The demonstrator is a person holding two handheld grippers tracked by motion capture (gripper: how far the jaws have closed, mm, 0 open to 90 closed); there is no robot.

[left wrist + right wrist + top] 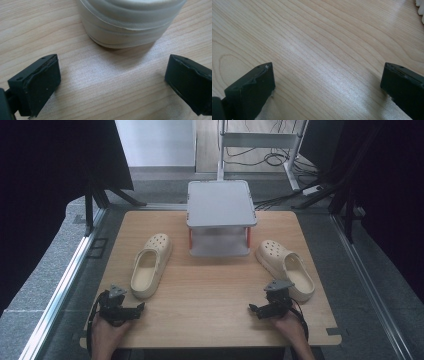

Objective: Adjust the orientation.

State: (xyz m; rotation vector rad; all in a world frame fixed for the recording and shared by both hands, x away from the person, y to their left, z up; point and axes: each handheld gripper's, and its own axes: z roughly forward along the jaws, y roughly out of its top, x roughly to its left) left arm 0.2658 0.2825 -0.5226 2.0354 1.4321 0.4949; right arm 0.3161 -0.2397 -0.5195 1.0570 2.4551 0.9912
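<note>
Two cream clogs lie on the wooden table (215, 290). The left clog (150, 264) lies left of centre, toe pointing away. The right clog (286, 268) lies at the right, angled. My left gripper (126, 308) rests near the front left edge, just below the left clog's heel, its jaws wide apart and empty. In the left gripper view the clog's heel (130, 22) stands close ahead of the left gripper (112, 80). My right gripper (265, 309) sits at the front right, beside the right clog's heel, open over bare wood (324, 50), as the right gripper view (327, 87) shows.
A grey two-level rack (220, 215) with orange posts stands at the back centre of the table. Metal frame legs and cables (270, 155) lie on the floor behind. Aluminium rails (60, 290) run along both sides. Bare wood stretches between the clogs.
</note>
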